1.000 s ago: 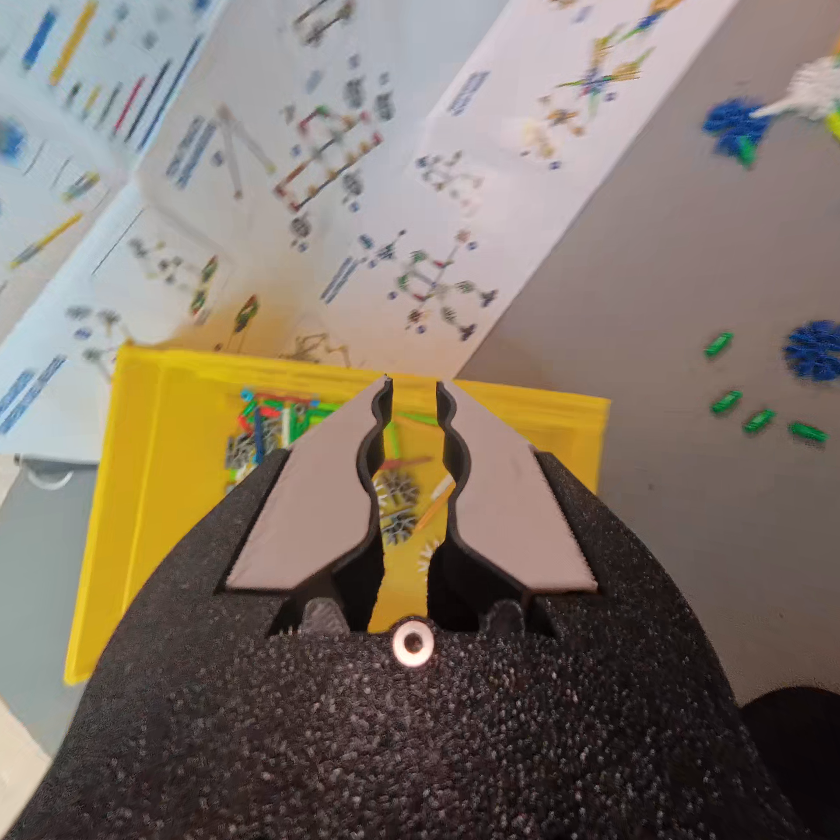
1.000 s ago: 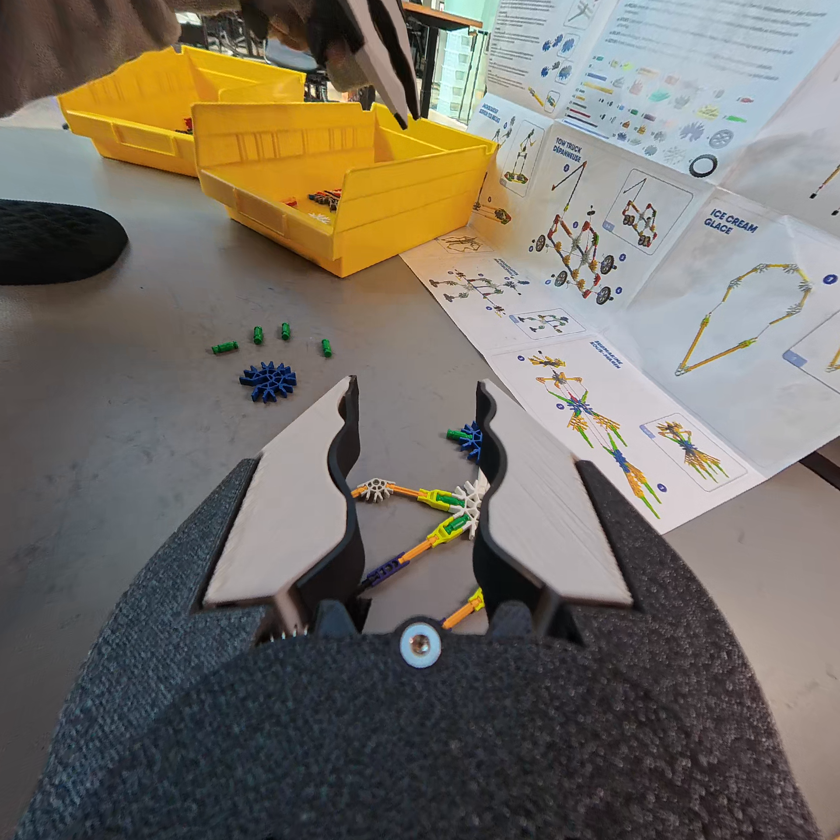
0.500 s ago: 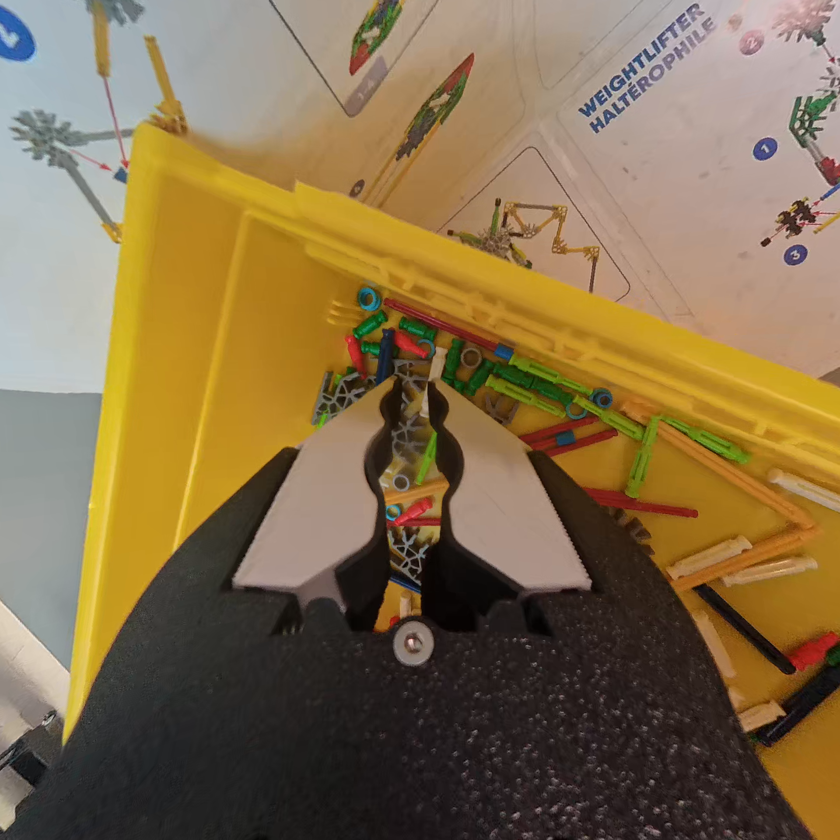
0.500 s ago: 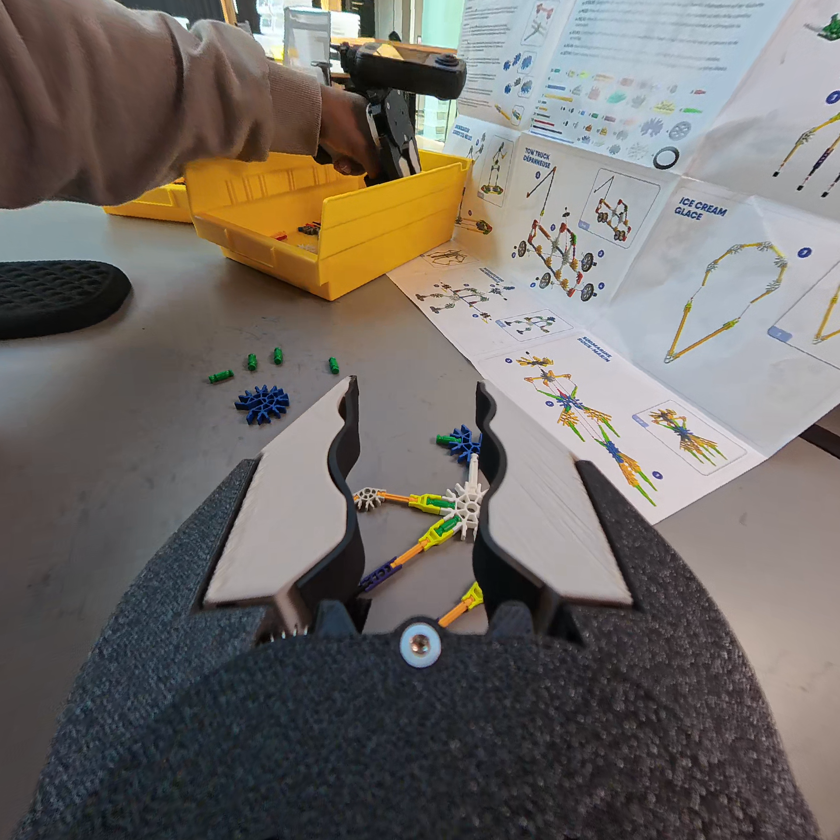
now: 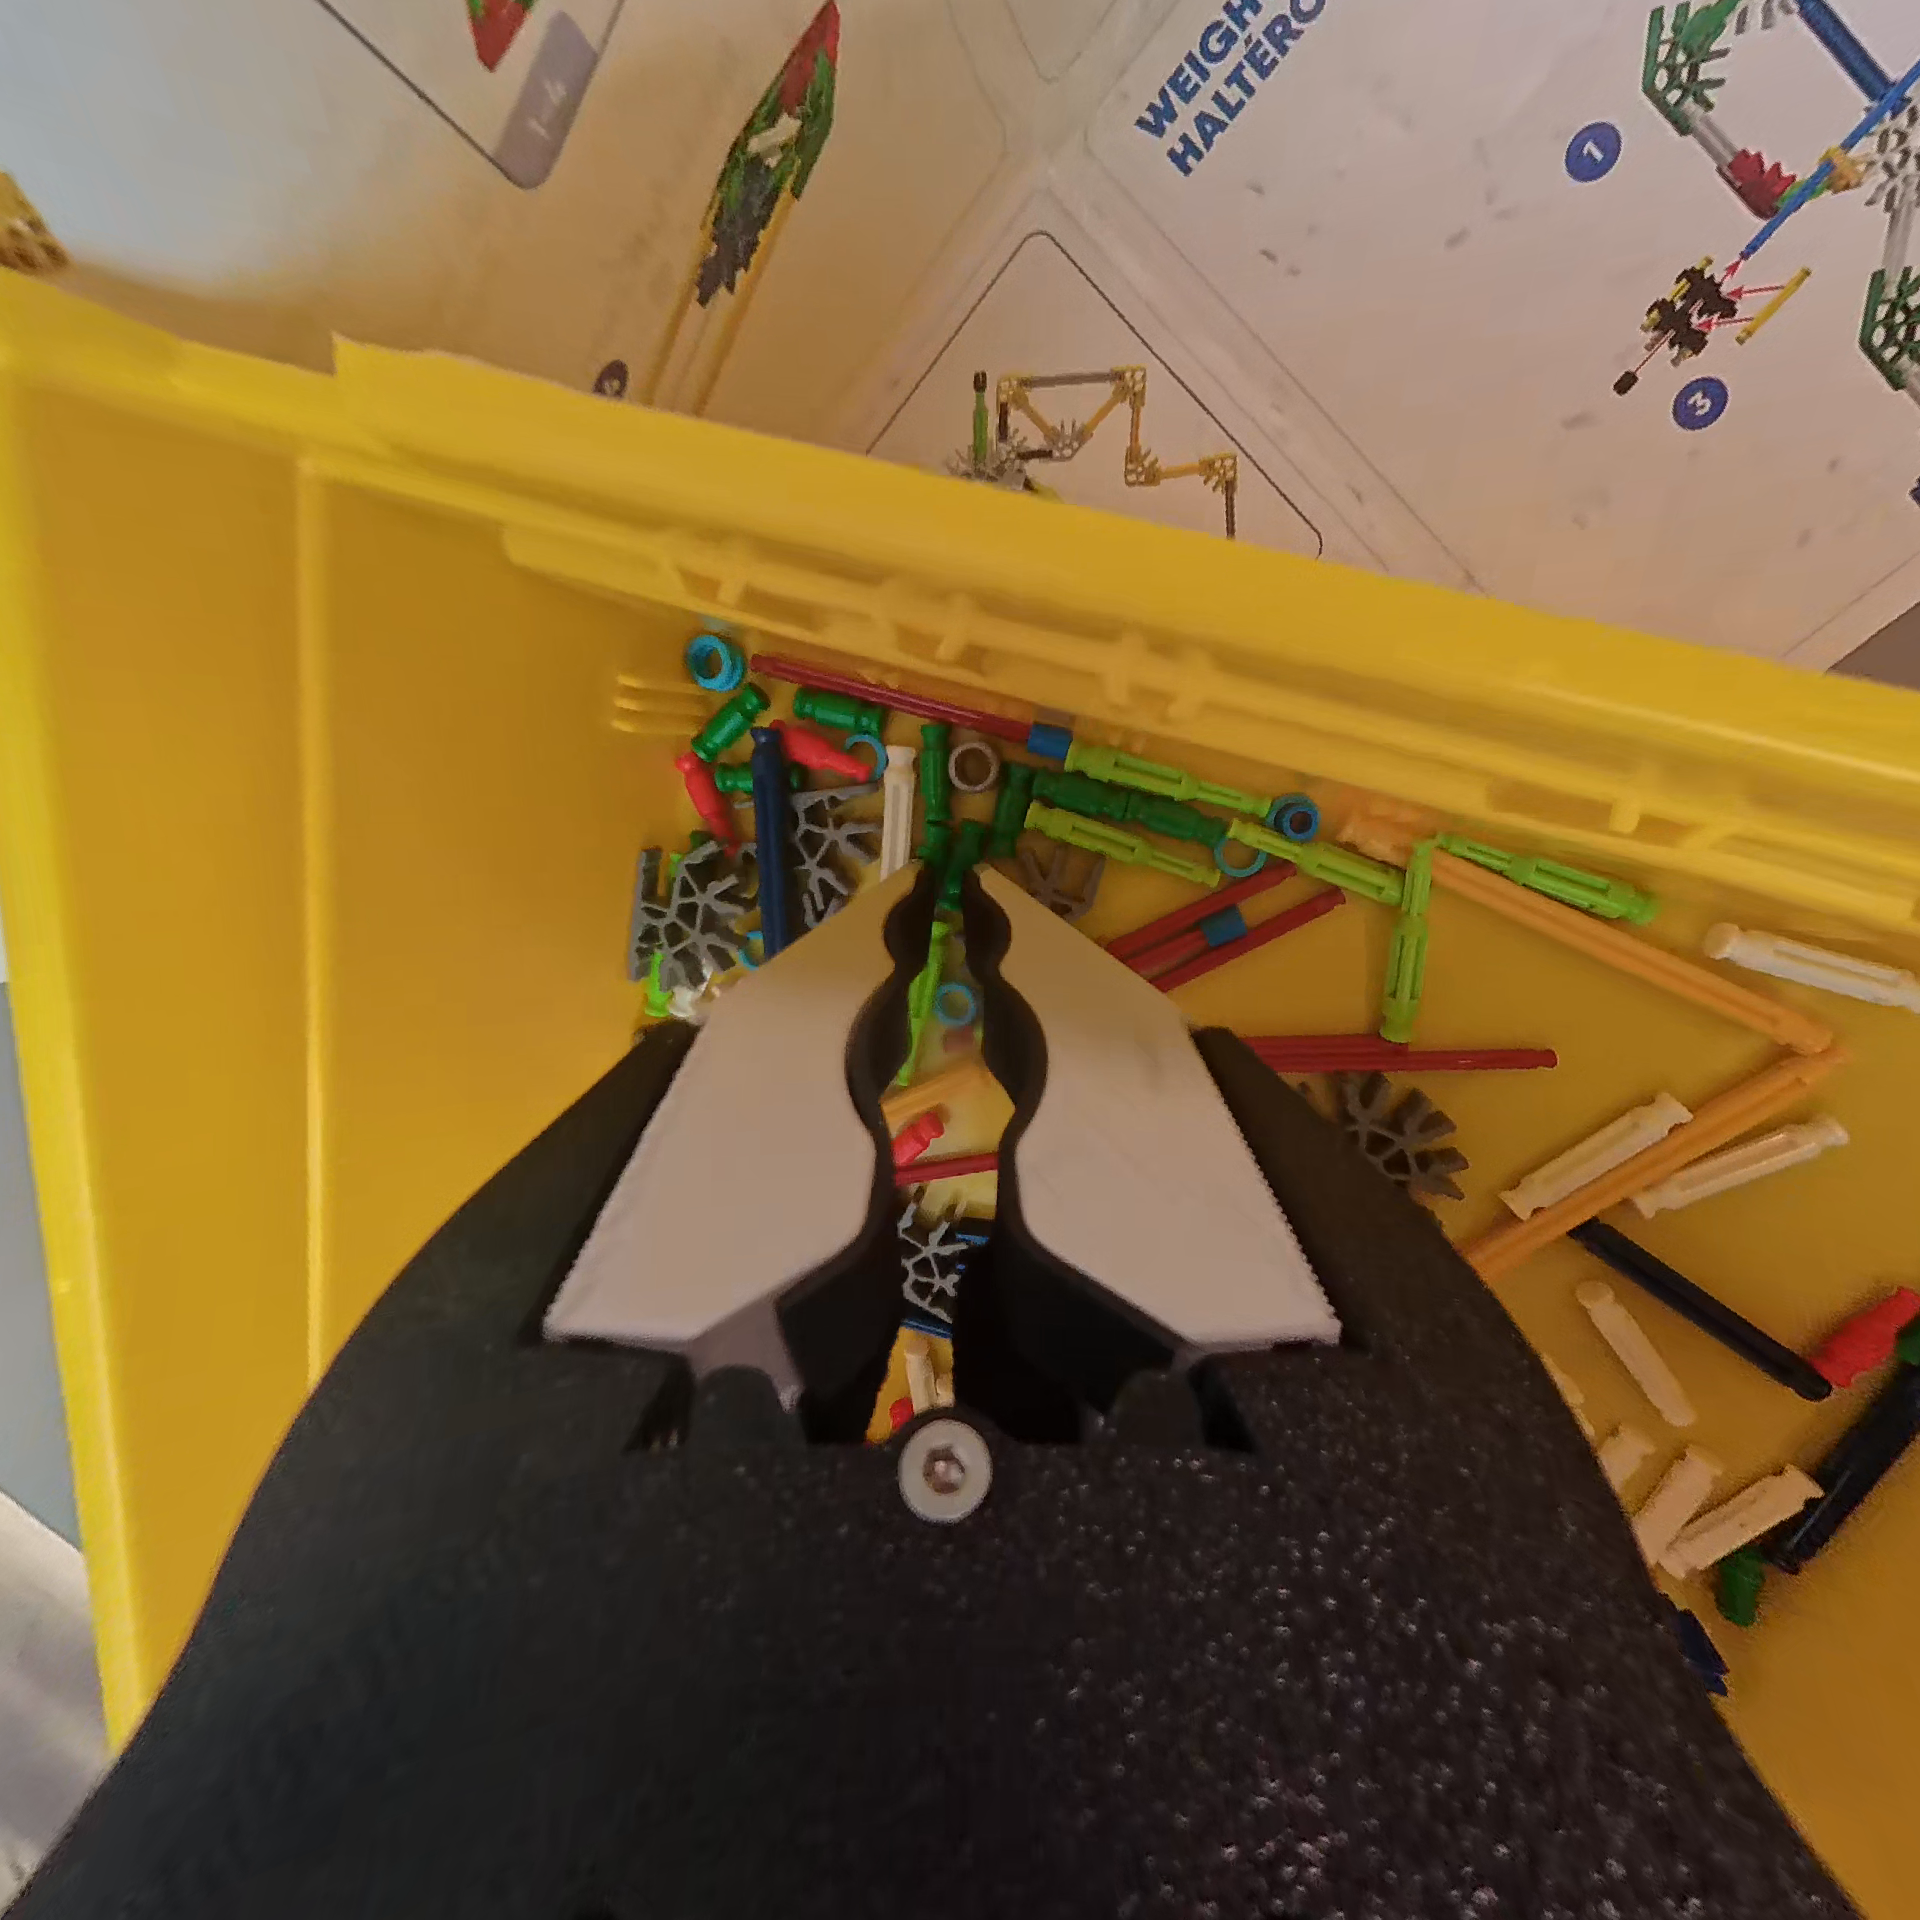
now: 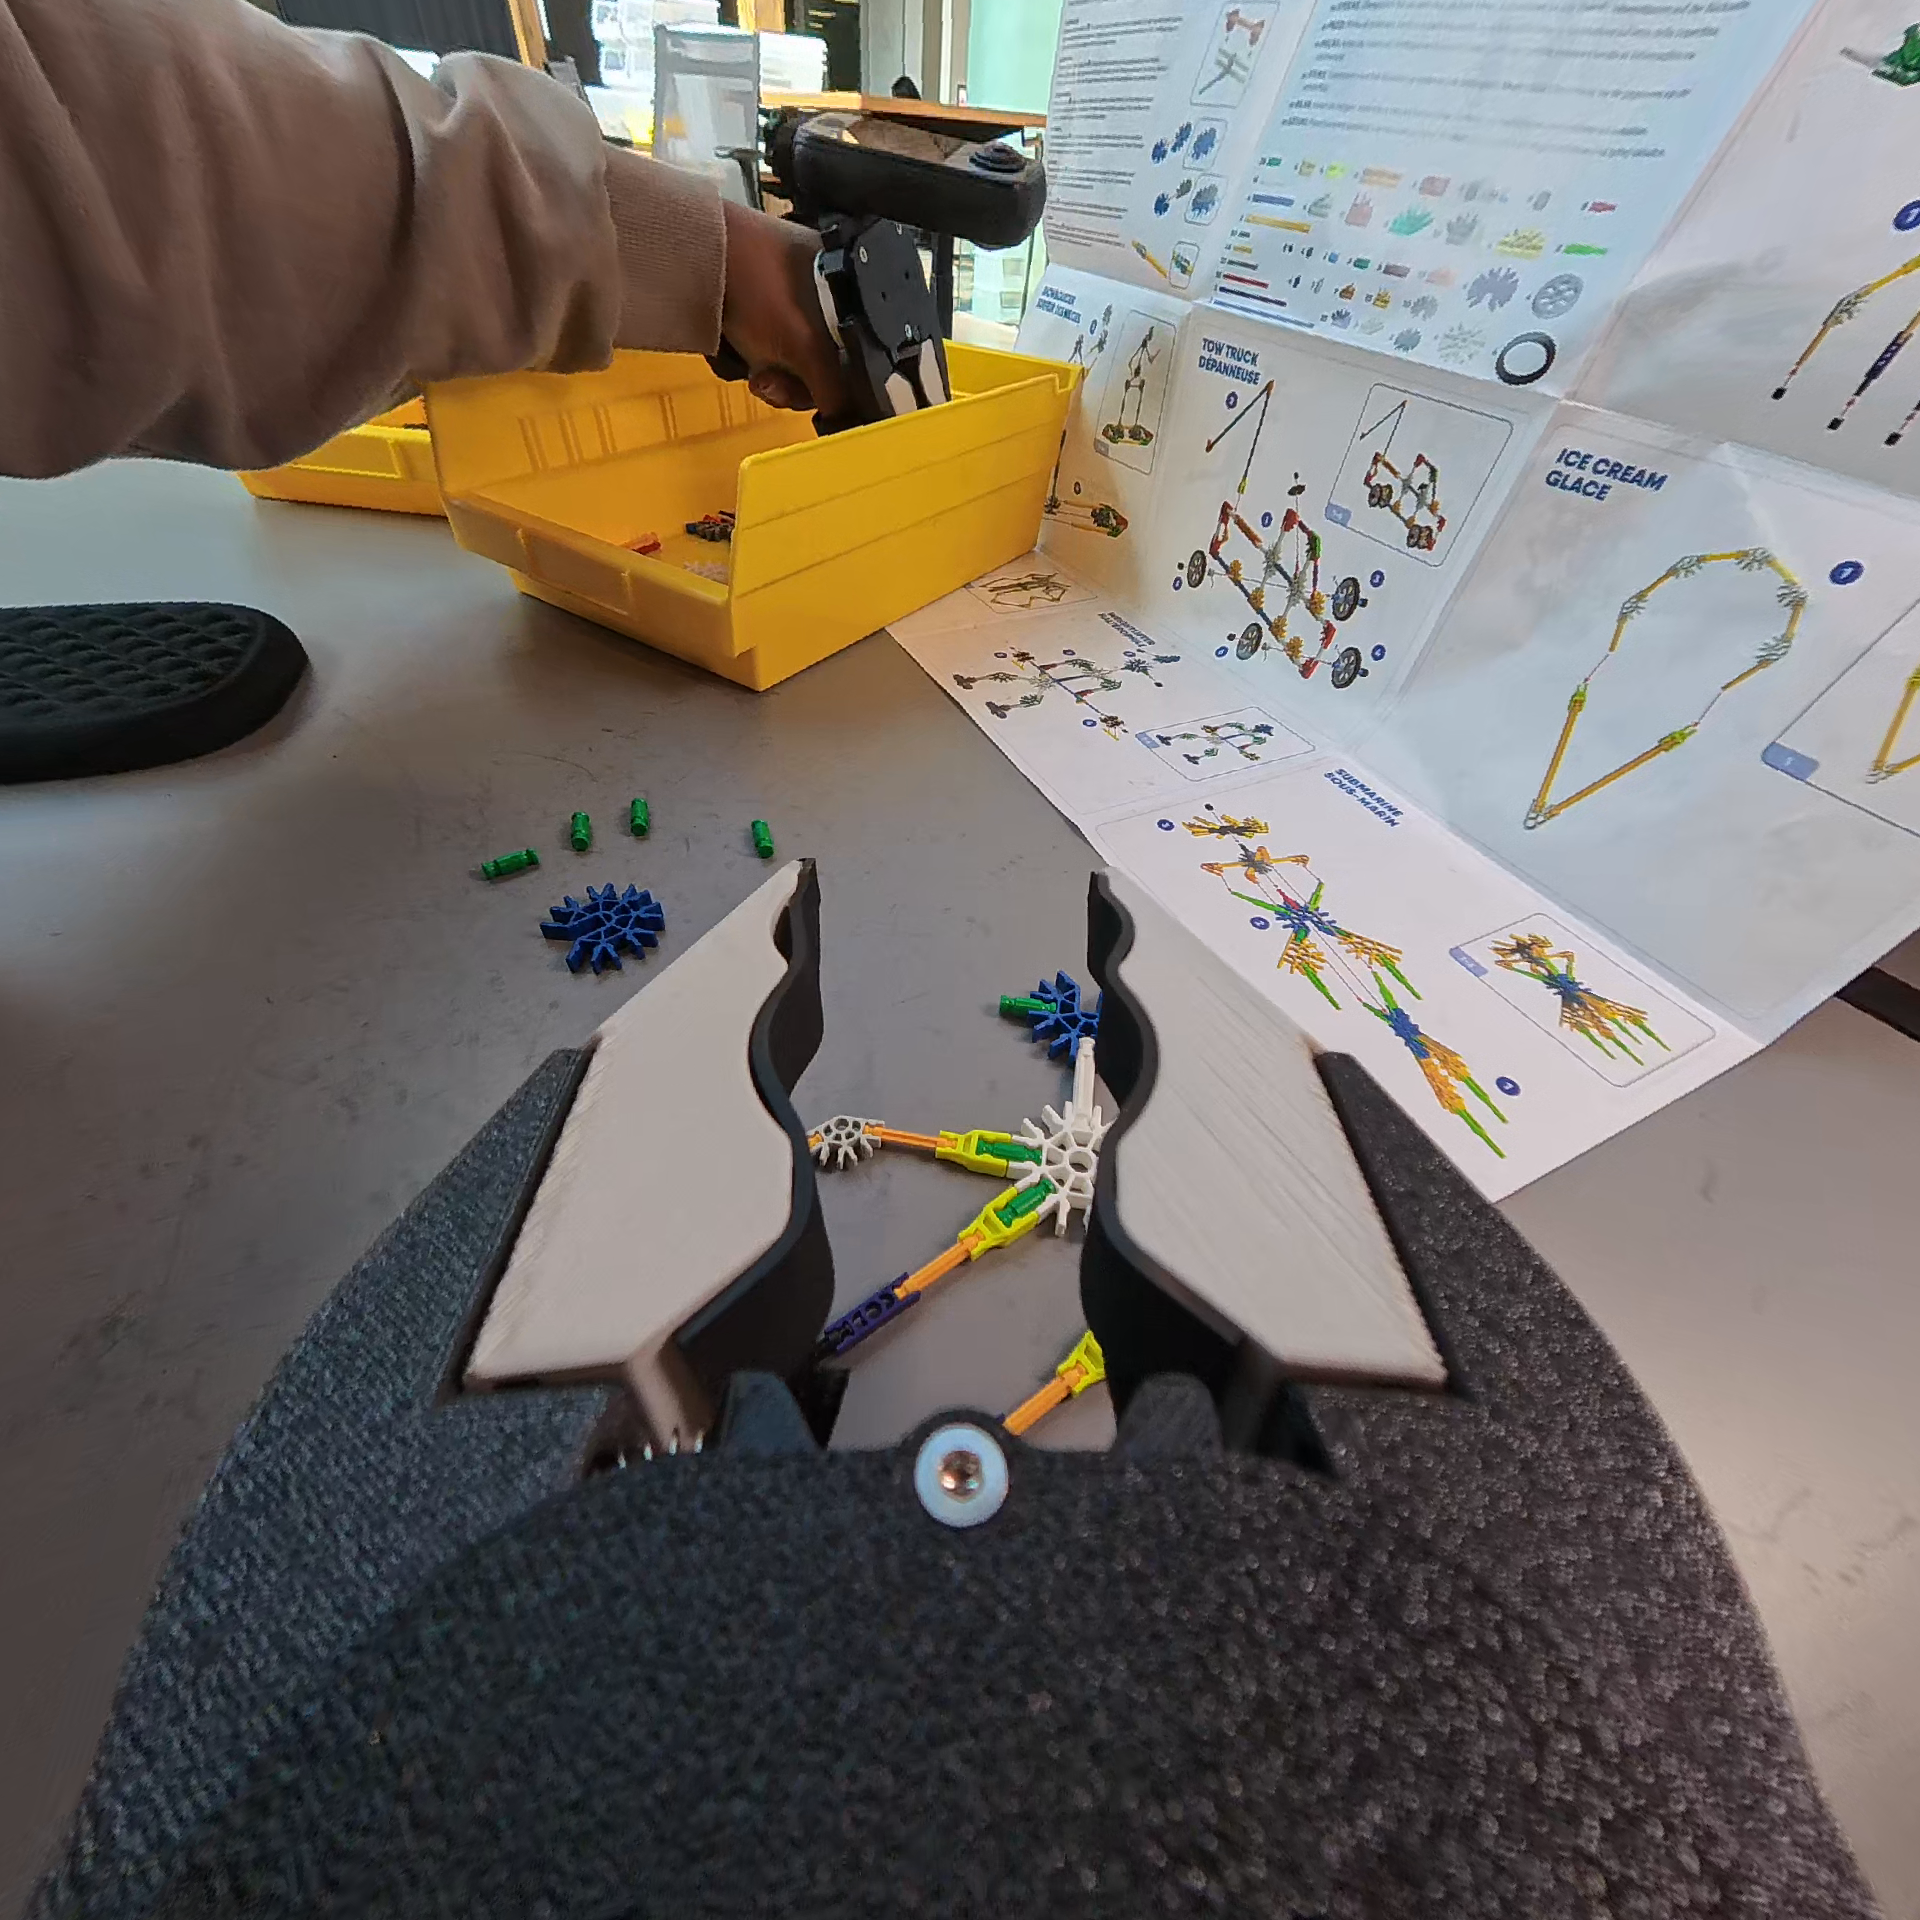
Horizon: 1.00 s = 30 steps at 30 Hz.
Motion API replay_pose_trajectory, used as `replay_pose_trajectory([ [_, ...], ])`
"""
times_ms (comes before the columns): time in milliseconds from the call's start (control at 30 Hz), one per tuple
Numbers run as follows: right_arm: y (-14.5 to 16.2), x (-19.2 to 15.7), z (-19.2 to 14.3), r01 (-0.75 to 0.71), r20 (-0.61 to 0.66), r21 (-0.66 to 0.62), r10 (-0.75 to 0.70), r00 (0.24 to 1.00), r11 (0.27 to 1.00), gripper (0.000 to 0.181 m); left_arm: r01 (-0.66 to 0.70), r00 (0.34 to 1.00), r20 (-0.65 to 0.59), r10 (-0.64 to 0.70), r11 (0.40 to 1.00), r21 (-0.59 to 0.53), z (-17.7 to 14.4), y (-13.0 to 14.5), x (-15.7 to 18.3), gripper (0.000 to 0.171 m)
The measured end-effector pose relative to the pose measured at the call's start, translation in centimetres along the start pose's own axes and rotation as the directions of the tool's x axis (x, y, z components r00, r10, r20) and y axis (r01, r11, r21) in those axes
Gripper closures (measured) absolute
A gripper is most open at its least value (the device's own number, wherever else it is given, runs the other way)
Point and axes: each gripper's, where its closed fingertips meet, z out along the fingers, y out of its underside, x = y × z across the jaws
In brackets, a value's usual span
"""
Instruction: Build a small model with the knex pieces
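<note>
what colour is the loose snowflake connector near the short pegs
Blue; the flat plastic snowflake connector shows best in the right wrist view.

Big white folded instruction sheet (image 6: 1558, 582) stands propped beside my yellow plastic bin (image 6: 831, 540), and a second yellow bin (image 6: 343, 483) peeks out behind it. Off on the grey tabletop (image 6: 312, 1039), a black mesh pad (image 6: 114, 675) lies well apart from four small green rod pieces (image 6: 623, 831) and a blue snowflake connector (image 6: 603, 925).

We hold the left tongs (image 5: 943, 883) angled steeply down, their tips nearly together with a slim gap. Our right tongs (image 6: 954, 883) sit level, jaws spread wide.
</note>
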Motion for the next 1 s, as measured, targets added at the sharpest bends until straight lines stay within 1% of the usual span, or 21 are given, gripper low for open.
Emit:
replay_pose_trajectory([
  [200, 0.0, 0.0, 0.0, -0.003, 0.0, 0.0, 0.003, 1.0, 1.0, 0.131, 0.015, 0.999, -0.049, -0.014, 1.0, 0.004, 0.1, 0.0, 0.2, 0.171],
  [300, -0.1, 0.1, -0.1, -0.005, -0.002, 0.004, 0.005, 1.0, 1.0, 0.131, 0.034, 0.992, -0.125, -0.033, 0.999, 0.005, 0.0, 0.0, 0.5, 0.169],
  [333, -0.1, 0.1, -0.1, -0.008, -0.002, 0.005, 0.008, 1.0, 1.0, 0.131, 0.032, 0.987, -0.158, -0.032, 0.999, 0.0, -0.1, 0.1, 0.8, 0.166],
  [400, -0.1, 0.2, -0.1, -0.013, -0.002, 0.008, 0.013, 1.0, 1.0, 0.131, 0.023, 0.981, -0.193, -0.026, 1.0, -0.017, -0.2, 0.4, 1.1, 0.166],
  [633, -0.1, 0.2, -0.1, -0.018, 0.002, 0.009, 0.018, 1.0, 1.0, 0.131, -0.01, 0.979, -0.204, 0.003, 0.999, -0.037, -0.3, 0.4, 1.3, 0.168],
  [800, -0.2, 0.4, -0.2, -0.028, -0.001, 0.015, 0.028, 1.0, 0.999, 0.131, 0.02, 0.972, -0.232, -0.032, 0.998, -0.052, -0.3, -0.1, 1.7, 0.165],
  [1000, -0.2, 0.4, -0.2, -0.036, 0.001, 0.018, 0.036, 0.999, 0.999, 0.131, 0.037, 0.971, -0.236, -0.047, 0.998, -0.046, -0.3, -0.5, 1.6, 0.16],
])
